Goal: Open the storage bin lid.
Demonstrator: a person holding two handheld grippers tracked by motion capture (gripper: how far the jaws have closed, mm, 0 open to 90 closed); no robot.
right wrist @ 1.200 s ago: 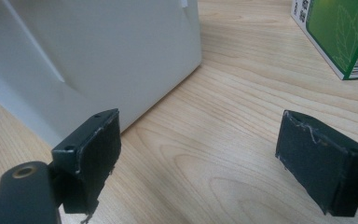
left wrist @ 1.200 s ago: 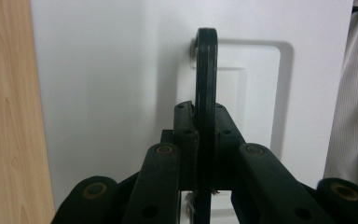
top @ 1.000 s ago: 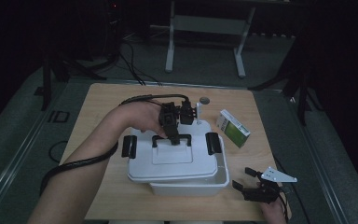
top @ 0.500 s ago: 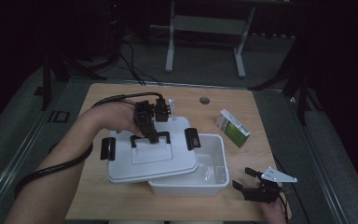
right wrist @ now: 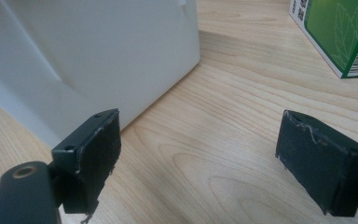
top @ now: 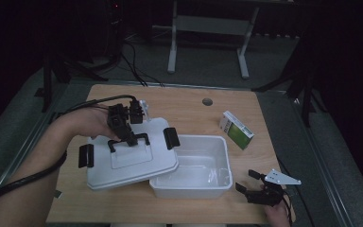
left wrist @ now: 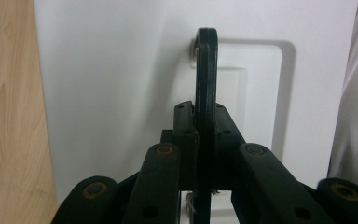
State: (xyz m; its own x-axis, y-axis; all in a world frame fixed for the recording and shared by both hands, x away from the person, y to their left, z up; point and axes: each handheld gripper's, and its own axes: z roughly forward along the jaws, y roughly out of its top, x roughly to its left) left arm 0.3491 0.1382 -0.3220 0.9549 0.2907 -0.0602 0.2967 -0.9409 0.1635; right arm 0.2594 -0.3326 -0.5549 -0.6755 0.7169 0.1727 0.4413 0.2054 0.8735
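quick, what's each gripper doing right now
Left gripper: closed on the black handle of the white lid, held over the white bin.
Right gripper: open, holding nothing, by the bin on the table.

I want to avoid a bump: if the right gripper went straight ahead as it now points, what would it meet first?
Probably bare wooden table first; the green-and-white carton lies beyond, though depth is unclear.
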